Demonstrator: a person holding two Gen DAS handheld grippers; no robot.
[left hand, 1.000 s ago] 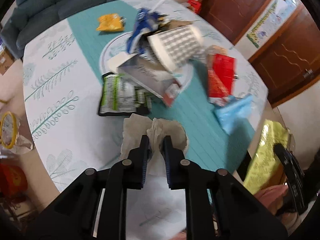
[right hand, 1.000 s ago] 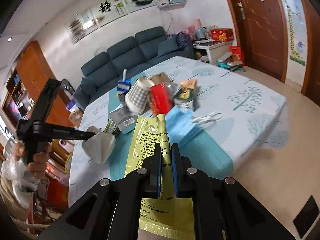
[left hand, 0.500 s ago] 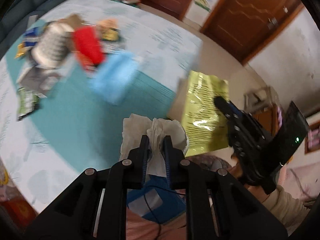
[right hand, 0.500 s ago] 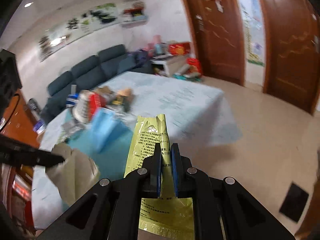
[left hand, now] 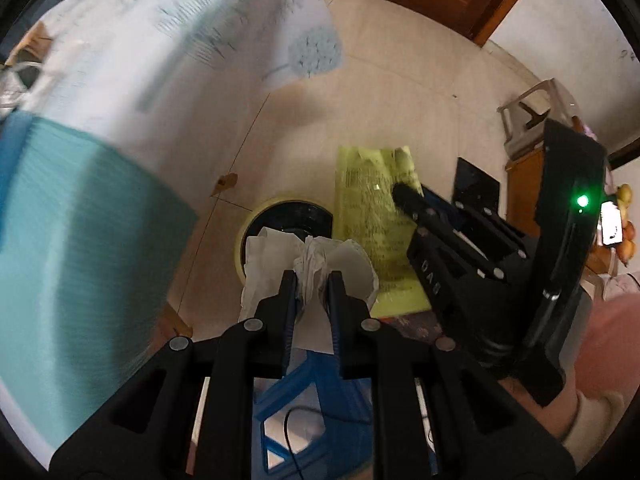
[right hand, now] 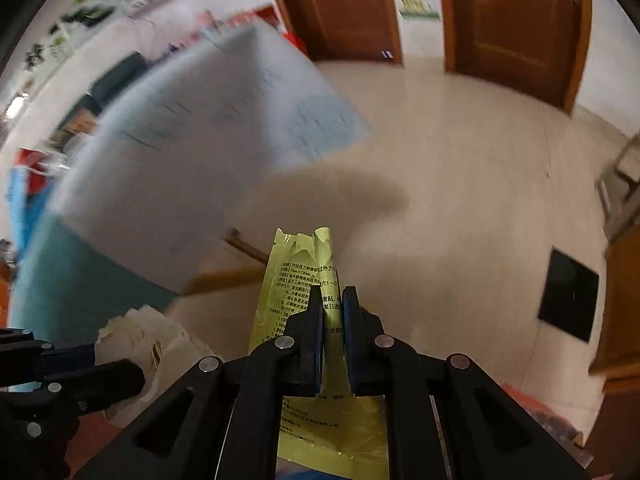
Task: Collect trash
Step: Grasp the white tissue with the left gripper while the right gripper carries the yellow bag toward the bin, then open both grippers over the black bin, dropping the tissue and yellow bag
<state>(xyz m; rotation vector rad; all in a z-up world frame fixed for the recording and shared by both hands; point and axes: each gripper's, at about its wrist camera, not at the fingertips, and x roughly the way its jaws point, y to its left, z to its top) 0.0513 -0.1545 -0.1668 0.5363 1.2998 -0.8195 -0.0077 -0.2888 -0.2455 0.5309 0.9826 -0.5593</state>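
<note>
Both grippers just swung off the table: left gripper (left hand: 312, 286) pinching crumpled white tissue (left hand: 276, 252) above the round yellow-rimmed bin (left hand: 240, 240), right gripper (right hand: 332, 300) clamping flat yellow foil wrapper (right hand: 300, 272) alongside. Drop looks next.

We see the bench (left hand: 120, 92) only as a smear in both views: the print on its cloth cannot be read, and the things at its far left edge are too blurred to name. The crumpled tissue (left hand: 312, 256) hides the near part of the round bin (left hand: 280, 212) below it, so we cannot tell what lies inside. The yellow packet (right hand: 304, 276) is partly covered by the right gripper's fingers (right hand: 314, 320), and its small print is not readable. The lower edge of the left view cuts off the blue stool (left hand: 312, 412). The person's sleeve (left hand: 608, 328) is cut off at the right edge.
</note>
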